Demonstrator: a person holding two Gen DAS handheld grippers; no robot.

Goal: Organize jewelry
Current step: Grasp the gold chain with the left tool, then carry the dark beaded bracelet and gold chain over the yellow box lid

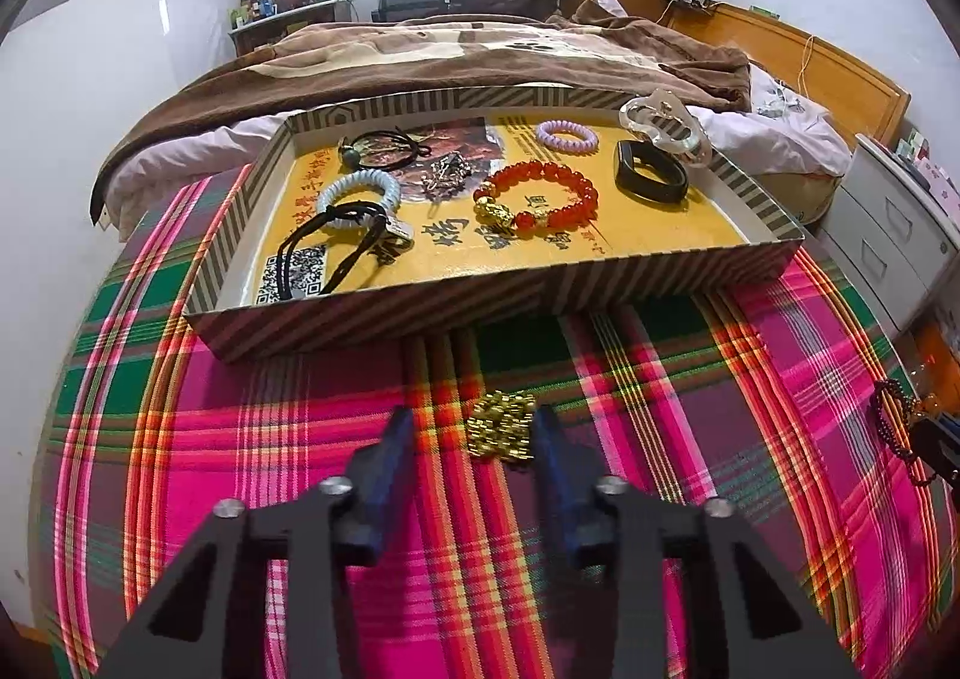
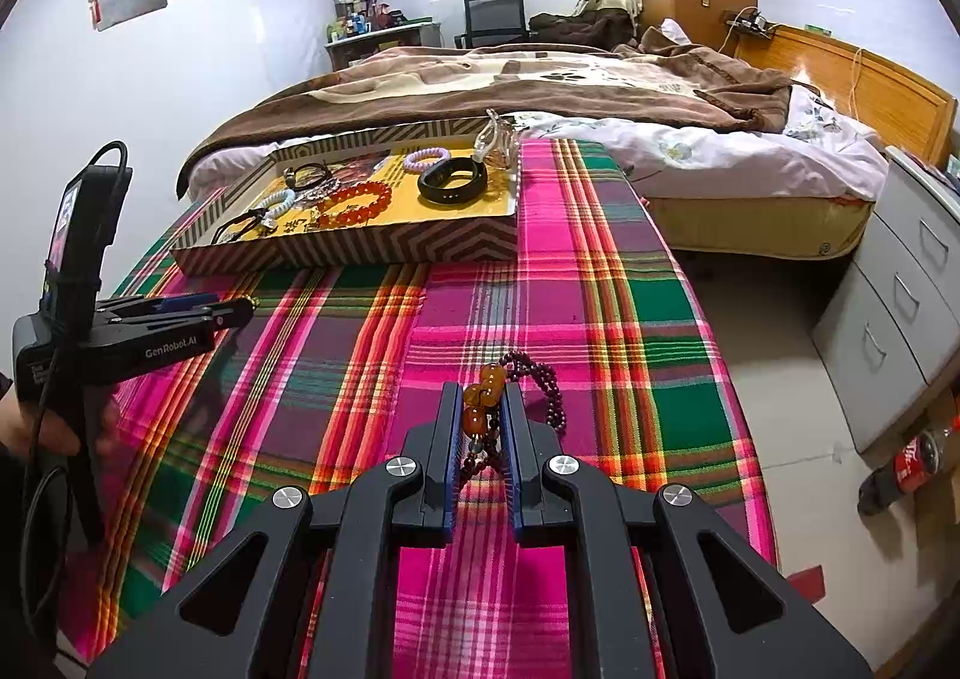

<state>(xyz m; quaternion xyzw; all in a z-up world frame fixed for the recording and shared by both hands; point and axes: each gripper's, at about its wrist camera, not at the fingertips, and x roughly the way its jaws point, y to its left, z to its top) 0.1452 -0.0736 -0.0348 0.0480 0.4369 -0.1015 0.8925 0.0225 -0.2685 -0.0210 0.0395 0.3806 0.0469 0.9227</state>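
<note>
Left gripper over a gold piece, tray of jewelry beyond

The left gripper (image 1: 474,433) hung with its jaws apart above the plaid cloth (image 1: 240,439), a small gold bracelet (image 1: 503,432) lying just inside its right finger (image 1: 555,457). Beyond it, toward the cloth's far edge, sat the striped tray (image 1: 384,319). A red bead bracelet (image 1: 540,196) lay at its middle, a black band (image 1: 651,178) near its right wall, a purple coil tie (image 1: 567,135) toward the far wall, and a pale blue coil tie (image 1: 359,194) with black cords (image 1: 336,253) on the left. At the cloth's right edge a dark red bead string (image 1: 888,421) showed.
</note>
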